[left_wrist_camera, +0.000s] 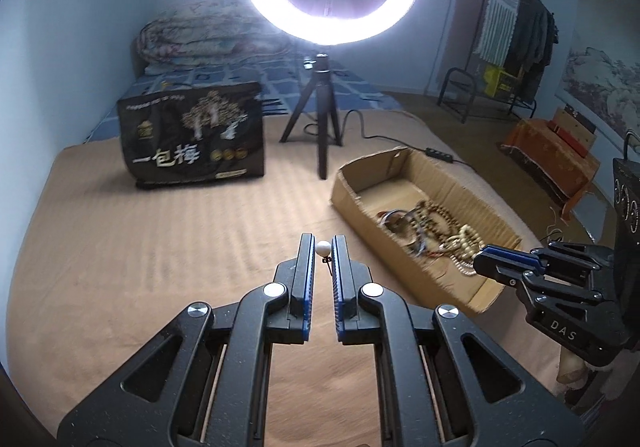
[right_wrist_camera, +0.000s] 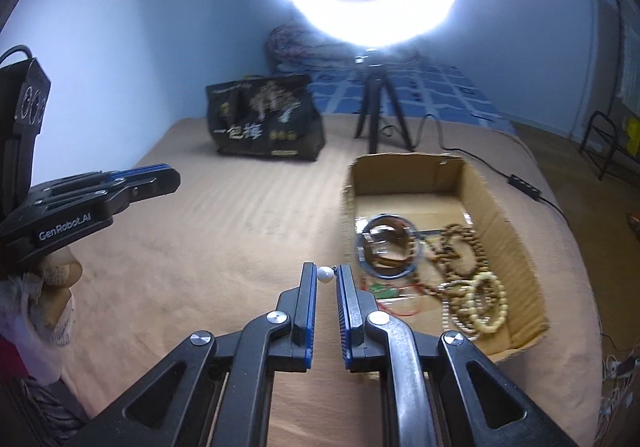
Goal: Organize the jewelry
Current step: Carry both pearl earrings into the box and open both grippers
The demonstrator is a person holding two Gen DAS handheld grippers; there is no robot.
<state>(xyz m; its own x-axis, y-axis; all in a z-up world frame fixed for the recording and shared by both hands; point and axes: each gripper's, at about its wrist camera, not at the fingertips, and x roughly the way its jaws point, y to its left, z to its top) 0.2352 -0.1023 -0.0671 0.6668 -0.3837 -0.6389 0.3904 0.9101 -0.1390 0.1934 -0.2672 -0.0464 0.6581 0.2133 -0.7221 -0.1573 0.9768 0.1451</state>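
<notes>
Left gripper [left_wrist_camera: 323, 247] tilts down and forward, jaws pinched nearly together, a white bead [left_wrist_camera: 323, 247] caught between the tips at 12 o'clock. Right gripper [right_wrist_camera: 327, 274] mirrors it, angled down, jaws just as narrow on its own pearl [right_wrist_camera: 325, 273]. In the right wrist view the left gripper sits at 9 o'clock, fingers [right_wrist_camera: 60, 267] of the hand wrapped below it.

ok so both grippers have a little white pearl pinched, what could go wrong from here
1. Each small round white pearl sits only at the fingertips of the left gripper and right gripper, so it could pop out.
2. A dropped pearl may roll across the tan bedcover, missing the open cardboard box.
</notes>
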